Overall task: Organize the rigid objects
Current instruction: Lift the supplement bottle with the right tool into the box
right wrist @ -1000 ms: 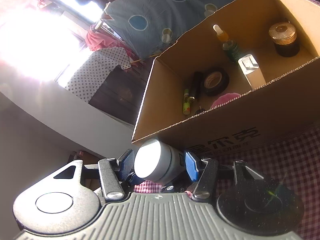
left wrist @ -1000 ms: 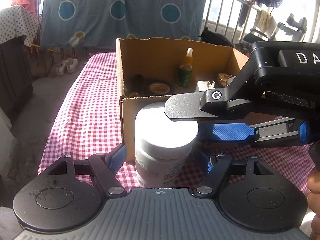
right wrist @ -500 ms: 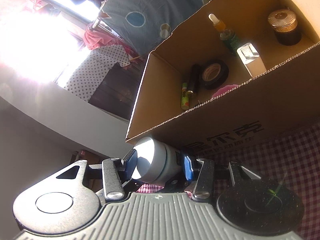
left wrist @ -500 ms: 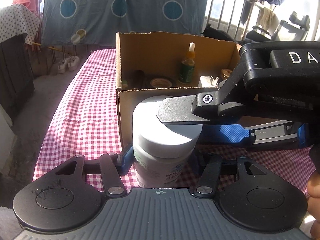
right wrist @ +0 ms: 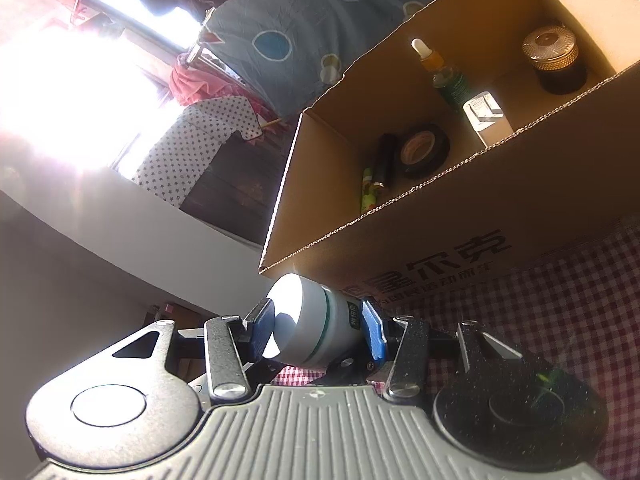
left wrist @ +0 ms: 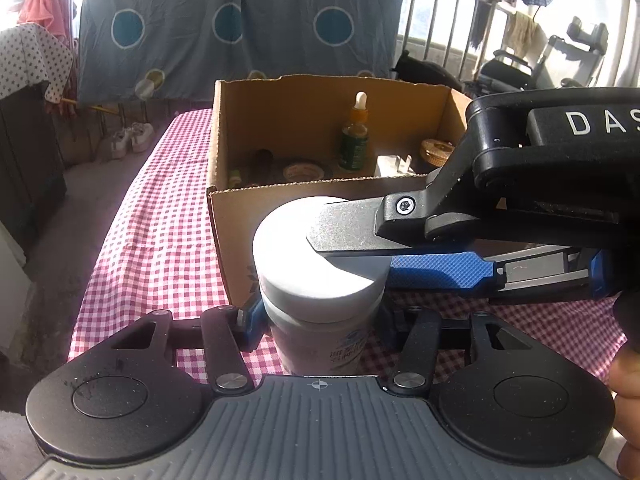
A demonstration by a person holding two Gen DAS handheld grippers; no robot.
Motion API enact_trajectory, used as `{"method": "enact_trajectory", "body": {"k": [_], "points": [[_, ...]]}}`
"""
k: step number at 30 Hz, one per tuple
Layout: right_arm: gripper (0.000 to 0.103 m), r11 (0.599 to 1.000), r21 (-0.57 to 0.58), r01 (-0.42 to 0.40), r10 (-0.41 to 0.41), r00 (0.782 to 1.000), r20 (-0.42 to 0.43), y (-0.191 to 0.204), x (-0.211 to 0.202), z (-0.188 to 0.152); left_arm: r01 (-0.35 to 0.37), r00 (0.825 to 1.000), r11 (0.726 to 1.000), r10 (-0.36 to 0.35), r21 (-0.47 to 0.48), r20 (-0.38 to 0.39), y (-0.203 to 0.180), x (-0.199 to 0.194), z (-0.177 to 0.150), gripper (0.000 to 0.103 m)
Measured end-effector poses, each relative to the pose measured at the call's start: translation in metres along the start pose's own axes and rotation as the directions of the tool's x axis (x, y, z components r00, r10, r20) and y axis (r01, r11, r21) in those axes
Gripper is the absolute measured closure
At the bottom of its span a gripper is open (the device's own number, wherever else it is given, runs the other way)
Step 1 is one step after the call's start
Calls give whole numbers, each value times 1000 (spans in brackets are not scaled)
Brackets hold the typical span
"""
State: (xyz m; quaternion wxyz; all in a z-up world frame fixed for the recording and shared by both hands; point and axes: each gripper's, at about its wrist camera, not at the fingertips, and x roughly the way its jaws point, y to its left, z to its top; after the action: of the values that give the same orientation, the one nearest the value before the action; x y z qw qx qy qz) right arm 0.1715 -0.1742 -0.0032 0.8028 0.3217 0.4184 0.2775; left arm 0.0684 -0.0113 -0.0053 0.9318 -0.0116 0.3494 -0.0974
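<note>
A white jar with a wide white lid stands on the checked cloth, right against the front of an open cardboard box. My left gripper has its jaws closing, and the blue pads press the jar's body low down on both sides. My right gripper reaches in from the right, its grey finger lying across the lid. In the right wrist view the right gripper is shut on the jar at lid height, just below the box's corner.
Inside the box stand a dropper bottle, a tape roll, a gold-capped dark jar, a white item and a green tube. The red-checked table drops off at the left. A person's hand shows at the right edge.
My left gripper's pads have drawn in from wide apart until they meet the jar's body. The right gripper's pads have tightened slightly on the lid. The jar stays against the box.
</note>
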Motion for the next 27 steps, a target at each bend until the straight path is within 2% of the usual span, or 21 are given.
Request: {"method": "enact_trajectory", "body": {"k": [8,14,22,27], "points": [[53,999,-14,-42,42,998,45,8,-31,-4,-10,999,999,8,44,46,-14,-22,4,50],[53,993,-93,-77,88,988,123,34,-70,3,-4,991,994,-11,113,131,-31,-51,28,50],[53,980,-189,-58,102,968,231,57,-111,45,75,976,986,-103,147,192,-52,-54,81,50],[53,983,-178,-33,78,963,256,43,-114,85,122,976,979,-148,163,160,-71,-24,112,50]]}}
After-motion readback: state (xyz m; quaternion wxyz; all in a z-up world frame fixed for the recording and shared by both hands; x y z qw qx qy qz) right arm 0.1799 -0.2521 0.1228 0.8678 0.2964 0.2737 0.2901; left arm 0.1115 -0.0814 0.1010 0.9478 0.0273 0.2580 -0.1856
